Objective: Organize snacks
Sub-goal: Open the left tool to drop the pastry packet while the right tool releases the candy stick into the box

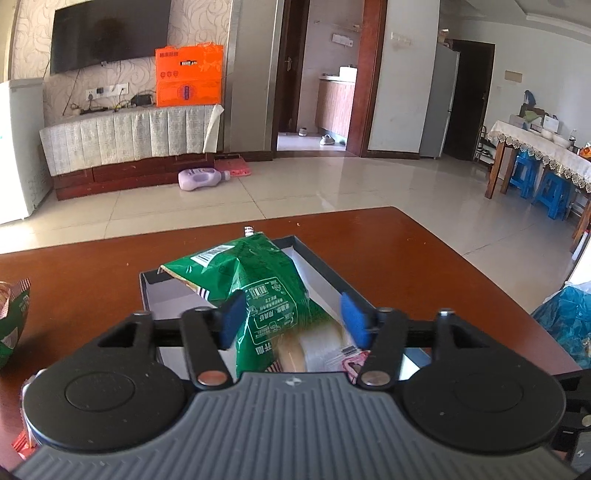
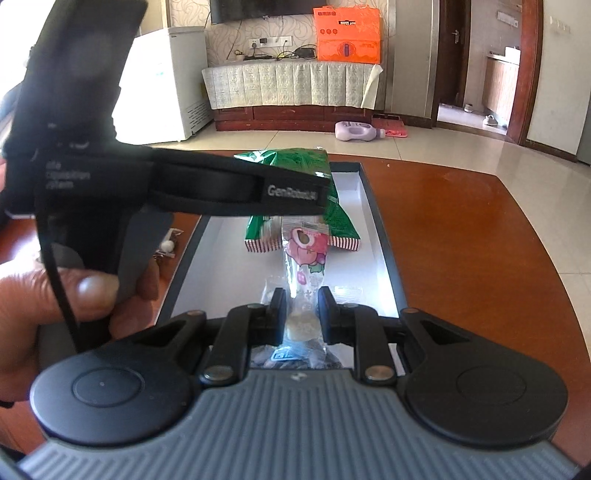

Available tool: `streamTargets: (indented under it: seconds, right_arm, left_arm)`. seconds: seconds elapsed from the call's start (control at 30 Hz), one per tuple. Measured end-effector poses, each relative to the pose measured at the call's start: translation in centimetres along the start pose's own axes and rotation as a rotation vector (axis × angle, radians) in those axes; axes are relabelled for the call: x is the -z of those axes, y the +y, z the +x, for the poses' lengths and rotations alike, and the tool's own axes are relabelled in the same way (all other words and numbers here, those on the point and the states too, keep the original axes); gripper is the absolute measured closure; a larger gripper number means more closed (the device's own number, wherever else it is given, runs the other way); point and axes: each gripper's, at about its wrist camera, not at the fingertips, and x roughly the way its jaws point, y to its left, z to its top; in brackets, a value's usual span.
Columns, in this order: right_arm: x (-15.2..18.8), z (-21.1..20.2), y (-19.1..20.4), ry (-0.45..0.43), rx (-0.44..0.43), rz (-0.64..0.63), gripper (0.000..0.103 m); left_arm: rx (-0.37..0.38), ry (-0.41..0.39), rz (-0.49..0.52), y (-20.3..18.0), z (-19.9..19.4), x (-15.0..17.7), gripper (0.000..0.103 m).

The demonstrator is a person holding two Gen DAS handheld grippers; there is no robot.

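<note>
Left wrist view: sits low and close over near end of box (image 1: pixel 317 254), faces along it toward TV wall. Right wrist view: close above same box (image 2: pixel 380 229) from other near end, faces same wall. Shared: box, green snack bag (image 1: pixel 255 280) (image 2: pixel 295 162), orange carton (image 1: pixel 189 75) (image 2: pixel 347 35) beyond box.

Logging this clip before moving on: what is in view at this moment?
box: 1, dark rim, white inside, on the brown table
green snack bag: 1, in the box, between the left tongs' pads
clear snack packet: 1, pink print, in the box, pinched by the right tongs
second green bag: 1, table's left edge
blue bag: 1, table's right edge
lilac bottle: 1, on the floor
left tongs: blue pads, open
right tongs: black, shut on the packet
</note>
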Motion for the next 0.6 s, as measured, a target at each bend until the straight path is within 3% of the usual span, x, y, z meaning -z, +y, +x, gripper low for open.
streamTargets:
  seconds: [0.43, 0.6]
  right_arm:
    - [0.8, -1.3, 0.5, -0.027, 0.022, -0.021, 0.08]
    - [0.7, -1.7, 1.0, -0.042, 0.038, -0.014, 0.08]
  left_arm:
    - [0.004, -0.01, -0.01, 0.6, -1.1, 0.1, 0.033]
    - [0.002, -0.024, -0.016, 0.9, -1.8, 0.1, 0.028]
